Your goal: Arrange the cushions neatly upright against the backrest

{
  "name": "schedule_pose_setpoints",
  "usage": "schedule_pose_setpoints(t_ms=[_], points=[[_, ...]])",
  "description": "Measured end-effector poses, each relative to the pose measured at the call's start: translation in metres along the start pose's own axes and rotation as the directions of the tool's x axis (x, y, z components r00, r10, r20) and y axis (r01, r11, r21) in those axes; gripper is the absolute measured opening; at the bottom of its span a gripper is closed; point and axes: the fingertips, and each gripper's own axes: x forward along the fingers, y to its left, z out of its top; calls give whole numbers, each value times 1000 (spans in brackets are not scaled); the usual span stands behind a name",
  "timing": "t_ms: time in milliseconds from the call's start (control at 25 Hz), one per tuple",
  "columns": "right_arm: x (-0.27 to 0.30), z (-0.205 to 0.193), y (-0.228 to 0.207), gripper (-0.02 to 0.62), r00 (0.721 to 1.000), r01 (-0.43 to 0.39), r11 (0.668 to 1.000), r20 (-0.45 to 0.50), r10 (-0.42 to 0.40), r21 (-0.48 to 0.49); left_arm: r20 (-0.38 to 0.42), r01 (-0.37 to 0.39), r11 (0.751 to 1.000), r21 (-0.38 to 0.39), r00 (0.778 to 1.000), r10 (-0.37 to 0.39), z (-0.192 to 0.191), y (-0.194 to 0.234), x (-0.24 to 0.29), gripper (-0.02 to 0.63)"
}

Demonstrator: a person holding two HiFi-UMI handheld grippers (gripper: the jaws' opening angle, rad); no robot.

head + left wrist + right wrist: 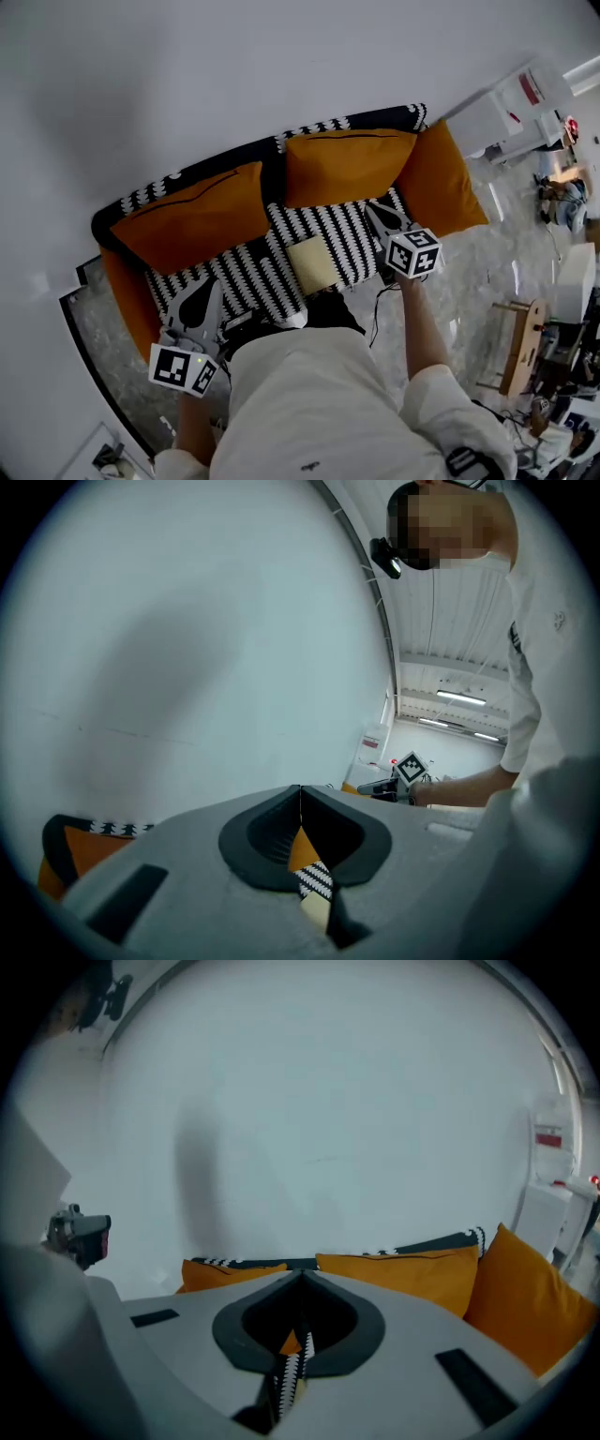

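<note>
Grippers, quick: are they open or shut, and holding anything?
Left gripper: shut, holding nothing.
Right gripper: shut, holding nothing.

1. A sofa [246,274] with a black-and-white zigzag cover stands against a white wall.
2. Two orange cushions lean upright against its backrest: the left cushion [192,217] and the middle cushion [345,166].
3. One more orange cushion stands at each end, the left-end cushion [131,300] and the right-end cushion [442,183].
4. A pale yellow patch [314,264] lies at the seat's front edge.
5. The left tool [204,285] is over the seat's left front, and the right tool [369,207] is near the right-end cushion.
</note>
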Motion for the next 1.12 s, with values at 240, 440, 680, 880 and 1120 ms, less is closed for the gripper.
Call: schedule_pose_setpoints(t_ms=[240, 440, 680, 880, 1120], points=[[22, -39, -97, 12, 981, -123, 992, -148, 123, 8, -62, -108, 994, 2, 992, 108, -20, -54, 77, 11], [42, -58, -183, 21, 950, -198, 978, -258, 174, -72, -88, -177, 984, -12, 981, 175, -31, -118, 149, 11], [70, -61, -280, 229, 943, -168, 966, -319, 100, -194, -123, -193, 981, -9, 974, 190, -37, -186, 206, 11], [100, -64, -377, 270, 946, 3, 987, -318, -55, -162, -164, -234, 972, 24, 958, 235, -38, -199, 228, 12], [141, -102, -449, 307, 906, 86, 996, -413, -94, -38, -228, -290, 955, 63, 927, 297, -40, -196, 242, 11]])
